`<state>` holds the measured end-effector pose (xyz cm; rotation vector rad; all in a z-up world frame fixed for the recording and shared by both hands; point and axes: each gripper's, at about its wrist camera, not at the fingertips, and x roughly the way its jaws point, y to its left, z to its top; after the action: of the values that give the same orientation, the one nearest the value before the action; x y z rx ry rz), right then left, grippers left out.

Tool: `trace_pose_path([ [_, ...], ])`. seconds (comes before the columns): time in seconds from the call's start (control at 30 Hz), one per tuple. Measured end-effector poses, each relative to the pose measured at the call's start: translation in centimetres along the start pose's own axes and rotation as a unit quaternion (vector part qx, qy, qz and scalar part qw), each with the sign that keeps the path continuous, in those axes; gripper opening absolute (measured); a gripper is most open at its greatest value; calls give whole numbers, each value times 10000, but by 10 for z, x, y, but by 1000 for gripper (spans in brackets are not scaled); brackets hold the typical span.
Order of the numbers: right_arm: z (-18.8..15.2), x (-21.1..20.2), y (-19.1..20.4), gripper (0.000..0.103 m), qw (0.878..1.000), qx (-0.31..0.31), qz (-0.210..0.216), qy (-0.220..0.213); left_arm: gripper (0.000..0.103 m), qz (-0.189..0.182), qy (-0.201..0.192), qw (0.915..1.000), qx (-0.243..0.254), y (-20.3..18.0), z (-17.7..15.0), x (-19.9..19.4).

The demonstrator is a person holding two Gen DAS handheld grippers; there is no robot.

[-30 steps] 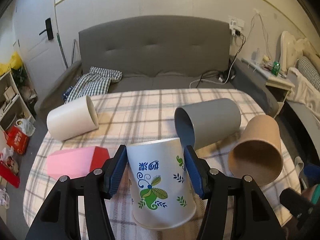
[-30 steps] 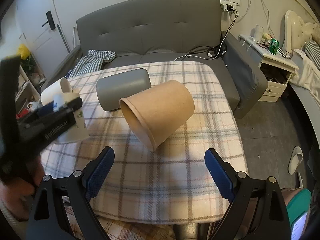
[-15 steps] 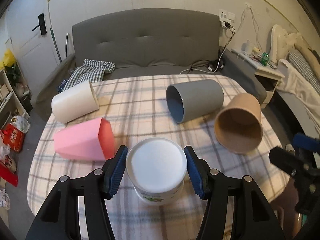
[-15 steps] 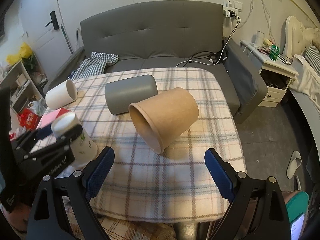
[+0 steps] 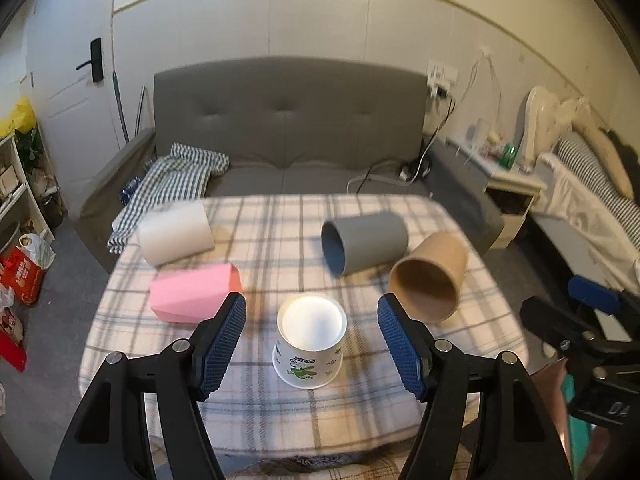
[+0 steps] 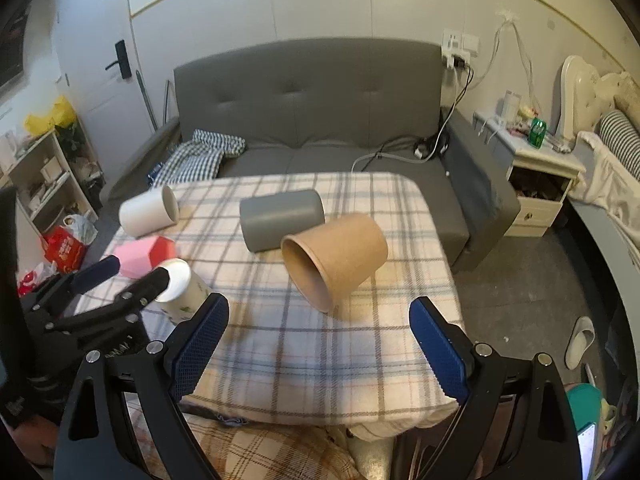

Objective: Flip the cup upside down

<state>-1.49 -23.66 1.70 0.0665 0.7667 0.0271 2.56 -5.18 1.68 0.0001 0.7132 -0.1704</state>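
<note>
One claw just let go: the left claw (image 5: 312, 340) had the white paper cup with green and blue flower print (image 5: 310, 340) pinched half a sec ago, now its blue pads are wide apart w/ nothing in them. Cup stands alone on the checked-cloth counter (image 5: 280, 412), bottom up, mouth down, between the pads but not touching. So the flip looks done.

Right claw (image 6: 318, 348) is wide open too, holding nothing, low by the counter's near edge.

Further out, 4 more cups lie on their sides: pink paper cup (image 5: 192, 294), white cup (image 5: 176, 234), grey cup (image 5: 364, 242), brown paper cup (image 5: 430, 280). Maybe those come next.
</note>
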Motion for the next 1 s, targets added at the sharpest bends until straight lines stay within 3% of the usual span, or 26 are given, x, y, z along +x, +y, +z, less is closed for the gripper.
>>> trace_pose_path([
  [0.23,1,-43,11,92,9992,-55,126,-377,71,340,-402,9986,53,8,5,-57],
  [0.4,-7,-62,22,92,9974,-139,317,-630,71,542,-563,9969,-123,20,-14,-84],
  [0.57,-31,-70,30,92,9918,-279,401,-1177,71,802,-706,9942,-143,29,-46,-84],
  [0.7,-56,-64,44,92,9865,-642,411,-1453,72,713,-750,9935,-482,38,-70,-73],
  [0.8,-69,-54,48,93,9864,-696,439,-1423,89,901,-859,9904,-602,40,-85,-70],
  [0.9,-81,-43,48,103,9873,-650,318,-1414,90,1046,-995,9888,-376,34,-96,-69],
  [1.0,-83,-32,43,103,9897,-541,301,-1290,95,1099,-1041,9879,-325,32,-100,-68],
])
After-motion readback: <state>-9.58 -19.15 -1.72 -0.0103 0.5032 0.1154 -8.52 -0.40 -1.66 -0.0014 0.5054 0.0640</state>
